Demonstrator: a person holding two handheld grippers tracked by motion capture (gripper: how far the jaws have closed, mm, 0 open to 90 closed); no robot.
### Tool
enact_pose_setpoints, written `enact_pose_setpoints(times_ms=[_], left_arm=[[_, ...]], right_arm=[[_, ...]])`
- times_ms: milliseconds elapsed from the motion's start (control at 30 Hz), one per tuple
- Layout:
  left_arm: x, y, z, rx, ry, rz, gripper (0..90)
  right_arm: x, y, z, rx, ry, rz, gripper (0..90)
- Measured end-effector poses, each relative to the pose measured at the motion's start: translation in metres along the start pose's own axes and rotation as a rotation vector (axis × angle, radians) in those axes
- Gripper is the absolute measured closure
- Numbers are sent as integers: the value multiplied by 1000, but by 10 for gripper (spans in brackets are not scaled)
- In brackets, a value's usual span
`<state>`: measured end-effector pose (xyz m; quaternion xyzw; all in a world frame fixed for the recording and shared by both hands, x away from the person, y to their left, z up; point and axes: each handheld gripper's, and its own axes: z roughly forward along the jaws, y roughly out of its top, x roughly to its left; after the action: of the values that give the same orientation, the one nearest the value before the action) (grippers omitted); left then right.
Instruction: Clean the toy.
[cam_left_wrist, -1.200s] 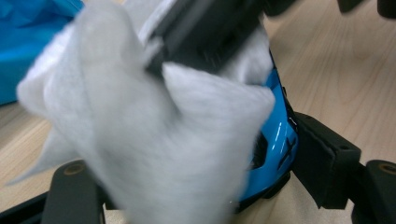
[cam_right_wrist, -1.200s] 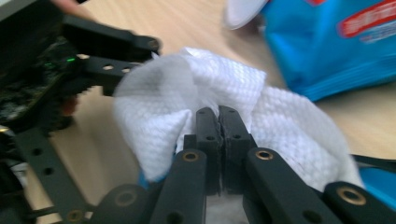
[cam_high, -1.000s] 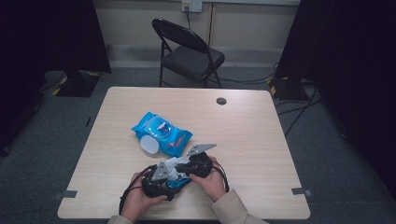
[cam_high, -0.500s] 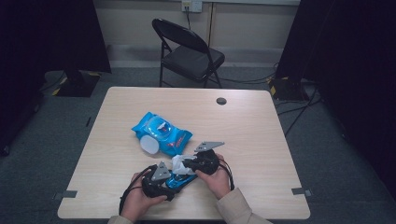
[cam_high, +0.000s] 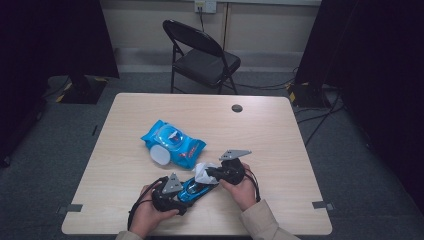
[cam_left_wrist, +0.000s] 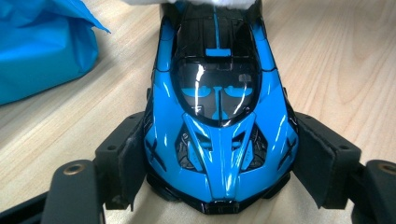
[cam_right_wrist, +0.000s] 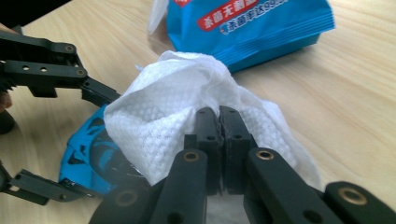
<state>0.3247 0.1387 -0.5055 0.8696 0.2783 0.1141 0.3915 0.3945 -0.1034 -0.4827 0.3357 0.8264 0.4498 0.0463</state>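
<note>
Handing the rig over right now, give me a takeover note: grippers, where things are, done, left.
Left gripper: jaws clamped on the sides of the blue toy car, holding it on the table.
Right gripper: shut on a white wipe, which rests on the car's far end.
Blue wipes pack lies behind the car, flap open.
Done: wipe is out, car gripped.
Left: probably wipe the rest of the car body, then set car and wipe down.
</note>
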Motion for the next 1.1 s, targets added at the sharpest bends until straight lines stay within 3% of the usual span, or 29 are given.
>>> enact_pose_setpoints(times_ms=[300,433,633,767,833,1100], left_arm=[[0,0,0,0,0,1,255],[0,0,0,-1,0,0,255],[0,0,0,0,0,0,255],[0,0,0,0,-1,0,255],[0,0,0,1,0,0,256],[0,0,0,0,0,1,255]], right_arm=[[-13,-3,-11,-3,-49,11,884],[-16,-5,-16,-5,-47,19,884],[-24,-7,-25,11,-96,9,885],[-34,-13,-36,10,-115,42,885],[-37,-15,-43,-11,-111,63,885],[-28,-7,-57,-60,-74,50,885]])
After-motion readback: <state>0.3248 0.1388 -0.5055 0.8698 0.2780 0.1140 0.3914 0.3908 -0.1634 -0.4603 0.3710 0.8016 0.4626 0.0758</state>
